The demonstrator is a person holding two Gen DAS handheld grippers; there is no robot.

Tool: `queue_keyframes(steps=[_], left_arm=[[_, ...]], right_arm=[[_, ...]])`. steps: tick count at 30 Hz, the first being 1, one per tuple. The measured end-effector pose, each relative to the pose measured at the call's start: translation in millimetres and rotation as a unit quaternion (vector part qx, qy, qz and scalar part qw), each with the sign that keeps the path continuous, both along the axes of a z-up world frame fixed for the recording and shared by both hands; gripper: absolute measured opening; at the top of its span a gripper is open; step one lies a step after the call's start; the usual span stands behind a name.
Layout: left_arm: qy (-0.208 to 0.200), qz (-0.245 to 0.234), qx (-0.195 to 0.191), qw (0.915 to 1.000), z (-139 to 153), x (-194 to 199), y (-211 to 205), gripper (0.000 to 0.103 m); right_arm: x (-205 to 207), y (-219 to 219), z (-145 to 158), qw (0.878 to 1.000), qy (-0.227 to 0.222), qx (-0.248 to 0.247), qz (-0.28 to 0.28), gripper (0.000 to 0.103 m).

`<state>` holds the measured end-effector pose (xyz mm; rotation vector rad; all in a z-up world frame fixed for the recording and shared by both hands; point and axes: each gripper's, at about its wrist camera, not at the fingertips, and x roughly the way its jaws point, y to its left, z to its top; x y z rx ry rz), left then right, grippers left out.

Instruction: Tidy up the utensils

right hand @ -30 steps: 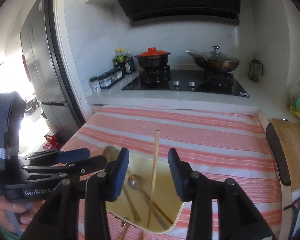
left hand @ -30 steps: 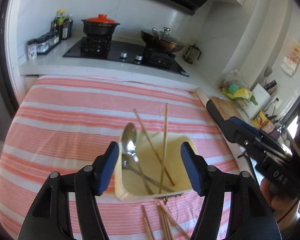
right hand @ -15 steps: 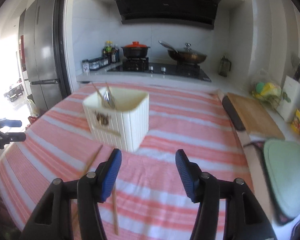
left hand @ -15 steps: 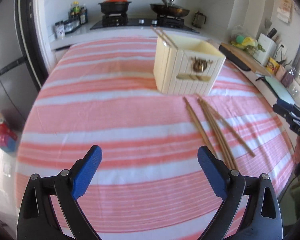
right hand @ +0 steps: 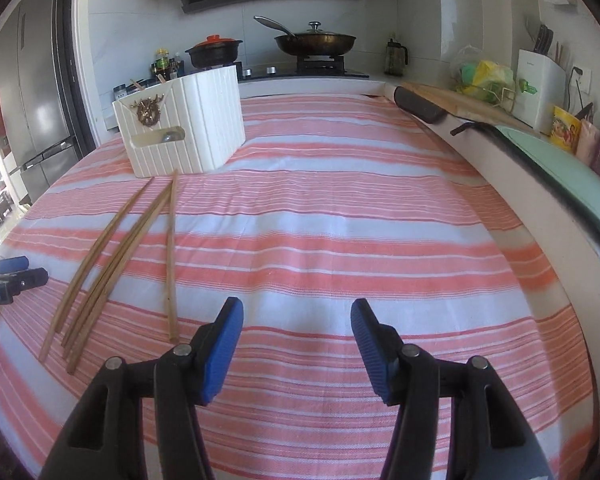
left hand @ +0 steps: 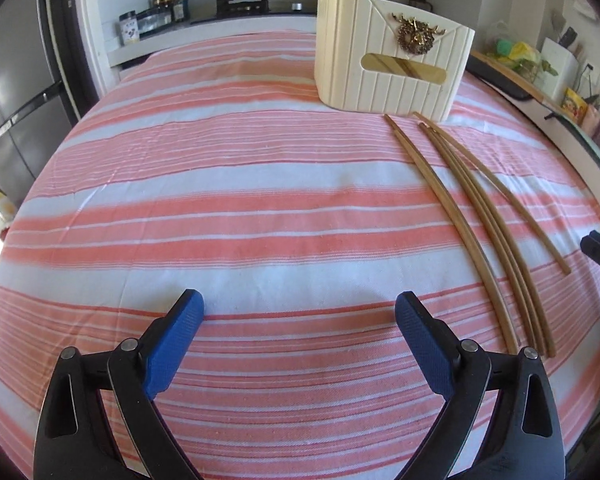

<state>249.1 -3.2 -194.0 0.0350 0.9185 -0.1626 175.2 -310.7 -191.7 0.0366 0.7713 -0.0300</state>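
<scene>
Room: you face a kitchen with a steel fridge [right hand: 32, 92] on the left, a hob [right hand: 300, 70] at the back carrying a red-lidded pot [right hand: 214, 50] and a lidded pan [right hand: 314, 40], and a wooden board [right hand: 456, 102] on the right counter.
Surface: your table wears a pink-and-white striped cloth [left hand: 228, 208].
Holder: the cream ribbed utensil box [left hand: 388, 68] stands upright at the far side, chopstick tips showing above its rim.
Chopsticks: four loose chopsticks [left hand: 476, 232] lie on the cloth just in front of the box, none touching it that you can confirm.
Left gripper [left hand: 300, 312]: wide open, empty, low over the near cloth.
Right gripper [right hand: 296, 320]: open, empty, just right of the chopsticks.
Change: a second ago you had both grippers above the box; both have pulled back to the near edge, the left one closer to the cloth than half a second ago.
</scene>
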Motion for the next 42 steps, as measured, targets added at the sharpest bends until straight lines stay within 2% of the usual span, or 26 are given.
queue_keyframes(steps=[5, 14, 24, 34, 38, 39, 42], left_arm=[[0.000, 0.012, 0.001, 0.9999, -1, 0, 4, 0.097], [0.005, 0.007, -0.003, 1.0000, -3, 0, 3, 0.101], [0.006, 0.006, -0.002, 1.0000, -3, 0, 3, 0.102], [0.006, 0.011, -0.030, 0.9995, 1, 2, 8, 0.102], [0.014, 0.014, -0.097, 0.9951, 13, 9, 2, 0.102], [0.011, 0.011, -0.104, 0.9945, 17, 11, -4, 0.102], [-0.002, -0.001, -0.076, 0.9971, 23, 21, -29, 0.102]], right_arm=[[5, -11, -7, 0.999, 0.021, 0.026, -0.032, 0.057], [1, -5, -5, 0.999, 0.012, -0.006, -0.049, 0.057], [-3, -6, -4, 0.998, 0.006, -0.011, -0.058, 0.057], [-3, -5, -4, 0.998, 0.006, -0.014, -0.055, 0.057], [-3, -5, -4, 0.998, 0.007, -0.015, -0.054, 0.057], [-2, -5, -4, 0.998, 0.008, -0.015, -0.054, 0.057], [-1, -4, -5, 0.998, 0.011, -0.017, -0.053, 0.057]])
